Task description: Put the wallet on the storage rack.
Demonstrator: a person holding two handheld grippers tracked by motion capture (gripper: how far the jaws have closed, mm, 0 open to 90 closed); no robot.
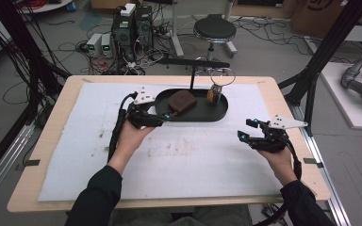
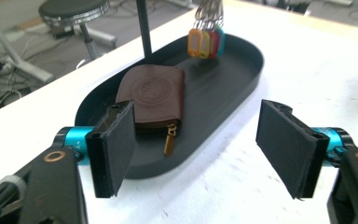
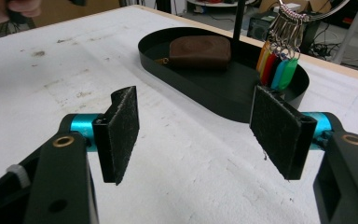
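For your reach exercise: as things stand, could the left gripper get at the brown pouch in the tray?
Probably yes. The left gripper is open at the tray's near rim, and the pouch lies just beyond it with nothing on top. The low rim is the only obstacle, so it would need to come in from above.

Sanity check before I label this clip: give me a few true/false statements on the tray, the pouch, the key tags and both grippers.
1. The brown pouch lies inside the black tray. True.
2. The left gripper is shut on the pouch. False: its jaws stand wide apart, one over the tray's near rim, with nothing held.
3. The coloured key tags hang from a ring over one end of the tray. True.
4. The right gripper is inside the tray. False: it is open above the white mat, short of the tray.
5. The pouch lies on top of the key tags. False: they are apart, the tags at the other end.
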